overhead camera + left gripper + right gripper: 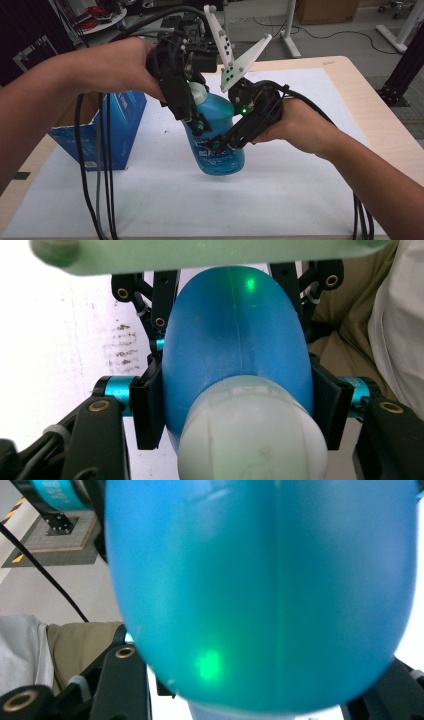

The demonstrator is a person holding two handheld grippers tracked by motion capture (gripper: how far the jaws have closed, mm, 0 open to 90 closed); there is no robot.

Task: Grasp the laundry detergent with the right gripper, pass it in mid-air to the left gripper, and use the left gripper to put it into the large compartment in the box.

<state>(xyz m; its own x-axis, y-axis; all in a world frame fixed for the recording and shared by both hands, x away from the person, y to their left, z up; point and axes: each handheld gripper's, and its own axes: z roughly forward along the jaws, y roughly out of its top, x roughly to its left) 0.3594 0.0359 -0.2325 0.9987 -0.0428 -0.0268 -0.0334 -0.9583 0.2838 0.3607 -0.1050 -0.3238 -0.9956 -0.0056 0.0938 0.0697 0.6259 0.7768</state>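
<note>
One blue plastic bottle (216,135) with a whitish cap (199,92) and a printed label low on its body stands over the middle of the white-covered table (280,195), whether resting on it or lifted I cannot tell. The left gripper (192,117) comes down from above, its jaws clamped on the bottle's shoulder just below the cap, while the right gripper (222,142) grasps its body from the side. One blue cardboard box (102,132) sits open at the table's left.
</note>
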